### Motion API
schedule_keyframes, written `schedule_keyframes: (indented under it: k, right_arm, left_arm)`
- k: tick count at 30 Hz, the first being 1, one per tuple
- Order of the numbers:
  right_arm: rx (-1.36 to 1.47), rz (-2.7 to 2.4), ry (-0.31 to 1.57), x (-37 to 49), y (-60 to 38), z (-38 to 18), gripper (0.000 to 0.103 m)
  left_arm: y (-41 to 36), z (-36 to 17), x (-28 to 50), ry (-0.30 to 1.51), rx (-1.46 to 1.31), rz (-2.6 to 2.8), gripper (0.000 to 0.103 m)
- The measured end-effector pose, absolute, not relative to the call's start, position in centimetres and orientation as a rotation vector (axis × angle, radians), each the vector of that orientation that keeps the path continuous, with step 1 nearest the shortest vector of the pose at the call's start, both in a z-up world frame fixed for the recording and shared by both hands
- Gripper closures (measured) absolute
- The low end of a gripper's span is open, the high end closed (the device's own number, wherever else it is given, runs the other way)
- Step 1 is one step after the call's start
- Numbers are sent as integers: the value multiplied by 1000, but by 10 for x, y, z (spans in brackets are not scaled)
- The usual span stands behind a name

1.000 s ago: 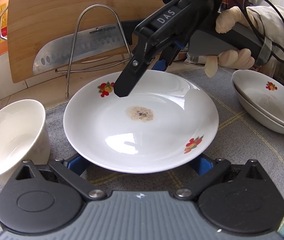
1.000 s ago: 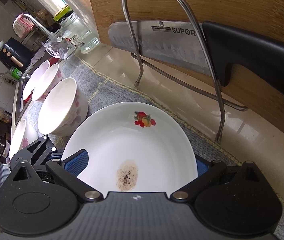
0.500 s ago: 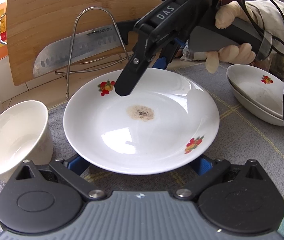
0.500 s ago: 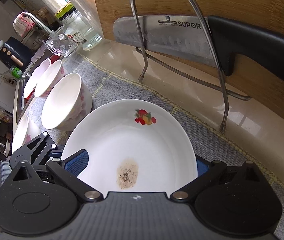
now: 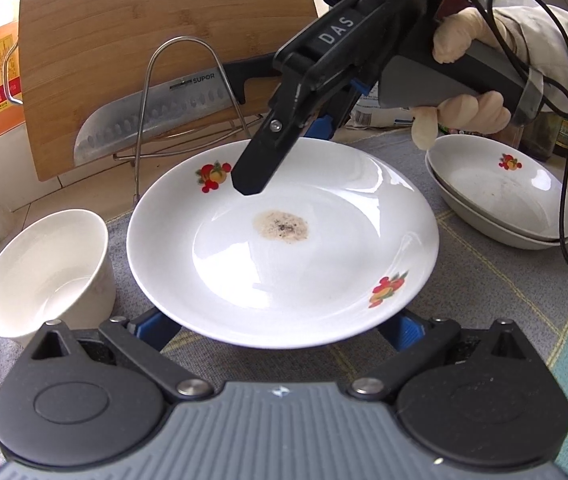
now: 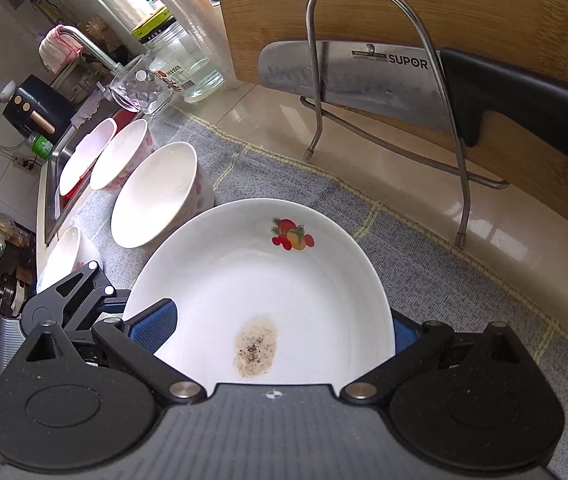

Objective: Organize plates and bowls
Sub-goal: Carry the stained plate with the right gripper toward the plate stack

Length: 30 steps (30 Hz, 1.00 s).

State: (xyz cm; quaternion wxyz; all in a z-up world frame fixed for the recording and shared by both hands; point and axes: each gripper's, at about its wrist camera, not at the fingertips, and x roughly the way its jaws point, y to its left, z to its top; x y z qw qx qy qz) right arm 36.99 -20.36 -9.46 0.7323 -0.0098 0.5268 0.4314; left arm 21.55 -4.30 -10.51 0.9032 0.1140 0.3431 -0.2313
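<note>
Step in hand: moving the soiled plate [image 5: 284, 240]. Both grippers, left gripper [image 5: 279, 326] and right gripper [image 6: 279, 332], jaws wide, straddle it; grip unconfirmed. Next: carry right to stacked plates [image 5: 504, 196].

The white plate [image 5: 284, 248] fills the middle of the worktop [image 6: 364, 160], with bare grey mat [image 5: 484, 300] open only on its right toward the stacked dishes [image 5: 504, 196]. On its left a white bowl [image 5: 47, 272] stands just beside the rim, closing that side. Behind, the wire rack [image 5: 187, 92], knife [image 5: 155, 112] and leaning cutting board [image 5: 143, 20] block the far edge. More bowls [image 6: 123, 160] line the sink side.
</note>
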Motion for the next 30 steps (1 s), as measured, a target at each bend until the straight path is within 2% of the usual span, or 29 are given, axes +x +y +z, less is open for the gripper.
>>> schedule_keyframes:
  k: [30]
  right_arm:
    - [32,926,1113,275,-232,-68,0]
  left_arm:
    - [-65,-74,142,736,272,-537,1]
